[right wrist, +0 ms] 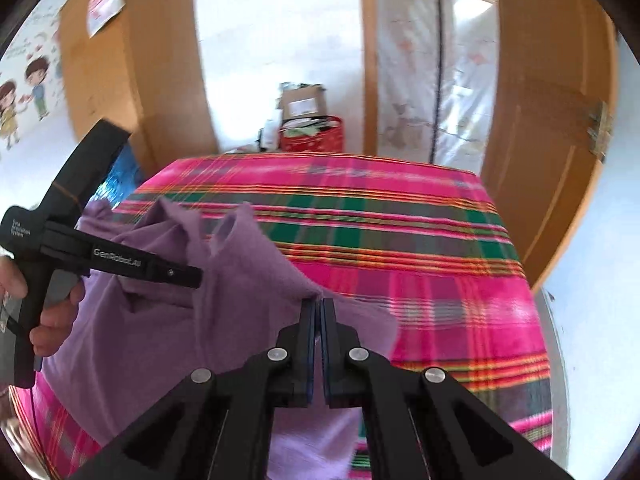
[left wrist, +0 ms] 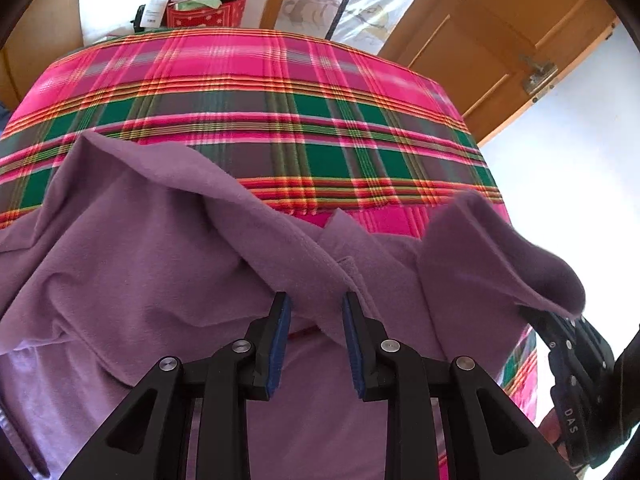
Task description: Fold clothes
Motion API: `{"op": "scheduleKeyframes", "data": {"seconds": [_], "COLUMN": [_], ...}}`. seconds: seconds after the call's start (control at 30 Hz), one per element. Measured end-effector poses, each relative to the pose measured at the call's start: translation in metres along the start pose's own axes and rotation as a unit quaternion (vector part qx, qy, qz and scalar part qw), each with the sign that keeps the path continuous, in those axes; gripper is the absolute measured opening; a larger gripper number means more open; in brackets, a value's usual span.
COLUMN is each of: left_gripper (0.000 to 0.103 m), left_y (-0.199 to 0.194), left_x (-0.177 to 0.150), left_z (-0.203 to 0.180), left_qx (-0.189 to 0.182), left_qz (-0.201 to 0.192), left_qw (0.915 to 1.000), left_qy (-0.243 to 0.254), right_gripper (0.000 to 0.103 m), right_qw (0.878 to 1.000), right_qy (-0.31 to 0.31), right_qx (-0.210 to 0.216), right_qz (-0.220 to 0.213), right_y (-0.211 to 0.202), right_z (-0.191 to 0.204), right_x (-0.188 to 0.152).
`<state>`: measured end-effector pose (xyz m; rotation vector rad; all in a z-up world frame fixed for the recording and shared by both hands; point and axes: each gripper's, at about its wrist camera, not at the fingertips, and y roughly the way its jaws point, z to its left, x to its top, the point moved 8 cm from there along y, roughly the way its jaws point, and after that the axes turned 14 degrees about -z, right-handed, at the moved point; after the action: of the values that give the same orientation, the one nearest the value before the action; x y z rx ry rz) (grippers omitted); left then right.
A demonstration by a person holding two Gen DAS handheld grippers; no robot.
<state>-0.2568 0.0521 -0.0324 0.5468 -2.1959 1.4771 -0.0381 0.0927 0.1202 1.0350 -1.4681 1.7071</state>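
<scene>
A purple garment (left wrist: 132,248) lies rumpled on a table covered with a pink and green plaid cloth (left wrist: 304,120). My left gripper (left wrist: 316,300) stands open over it, with a fold of the garment's edge running between the blue pads (left wrist: 280,340). The right gripper (left wrist: 568,344) shows at the right edge, partly under a raised purple flap. In the right wrist view my right gripper (right wrist: 318,302) is shut on a pinch of the purple garment (right wrist: 248,264), lifted off the plaid cloth (right wrist: 420,240). A hand (right wrist: 52,312) holds the left gripper (right wrist: 192,276) at the left.
A red basket (left wrist: 206,10) full of papers and a cardboard box (right wrist: 300,104) stand behind the table's far edge. A wooden door (left wrist: 500,40) is at the right, beyond the table's right edge. White floor (left wrist: 560,184) lies beside it.
</scene>
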Motion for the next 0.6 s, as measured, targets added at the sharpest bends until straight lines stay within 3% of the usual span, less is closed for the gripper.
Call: {"op": "scheduleKeyframes", "data": {"seconds": [0.6], "left_gripper": [0.028], "left_y": [0.003], "left_x": [-0.009], "left_z": [-0.001], "left_qx": [0.008], "left_qz": [0.007], "left_qw": [0.9999], "left_qy": [-0.004], "right_gripper": [0.003], "right_qw": [0.993], "right_qy": [0.080], "right_qx": [-0.086], "right_qz": [-0.023], "right_y": [-0.033], "right_z": [-0.084], "right_x": [-0.023]}}
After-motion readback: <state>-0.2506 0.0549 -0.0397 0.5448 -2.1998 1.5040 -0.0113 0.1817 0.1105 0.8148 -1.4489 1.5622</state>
